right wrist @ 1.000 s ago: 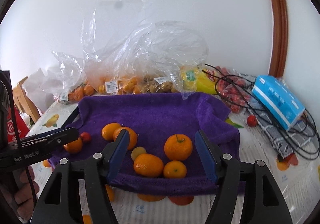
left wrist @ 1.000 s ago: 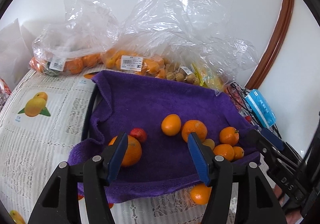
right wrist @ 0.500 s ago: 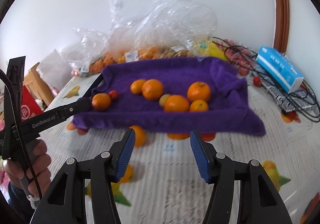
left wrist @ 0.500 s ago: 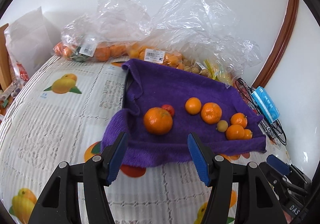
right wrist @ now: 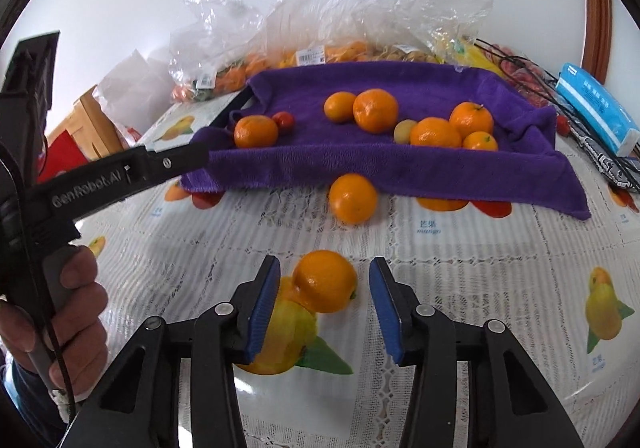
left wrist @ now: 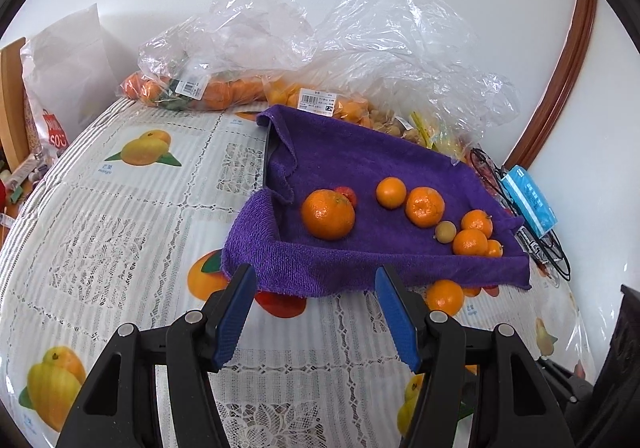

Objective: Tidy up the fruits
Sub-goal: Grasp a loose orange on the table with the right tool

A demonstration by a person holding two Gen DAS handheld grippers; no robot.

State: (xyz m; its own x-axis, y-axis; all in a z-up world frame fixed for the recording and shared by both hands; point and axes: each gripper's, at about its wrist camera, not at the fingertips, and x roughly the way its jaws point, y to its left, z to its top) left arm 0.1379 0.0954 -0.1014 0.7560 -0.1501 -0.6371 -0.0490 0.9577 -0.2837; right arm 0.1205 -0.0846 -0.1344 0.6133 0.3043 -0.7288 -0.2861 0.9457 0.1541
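A tray lined with a purple towel (left wrist: 360, 159) (right wrist: 420, 167) holds several oranges, among them a big one (left wrist: 328, 213), plus a small red fruit (left wrist: 346, 193) and a pale yellow one (left wrist: 445, 232). My left gripper (left wrist: 315, 270) hovers open and empty just before the towel's near edge. My right gripper (right wrist: 324, 262) is low over the tablecloth with a loose orange (right wrist: 325, 282) between its closing jaws; a gap shows on each side of the fruit. A second loose orange (right wrist: 353, 198) (left wrist: 445, 296) lies by the towel's edge.
Clear plastic bags of fruit (left wrist: 320, 59) are piled against the wall behind the tray. A blue packet (right wrist: 596, 103) and black wire racks (left wrist: 520, 207) lie to the right. A person's hand (right wrist: 60, 308) holds the left tool, whose black finger (right wrist: 160, 165) crosses the right wrist view.
Both grippers have drawn back from the tray toward the near side of the table. The right one sank and narrowed, and a loose orange now sits between its jaws.
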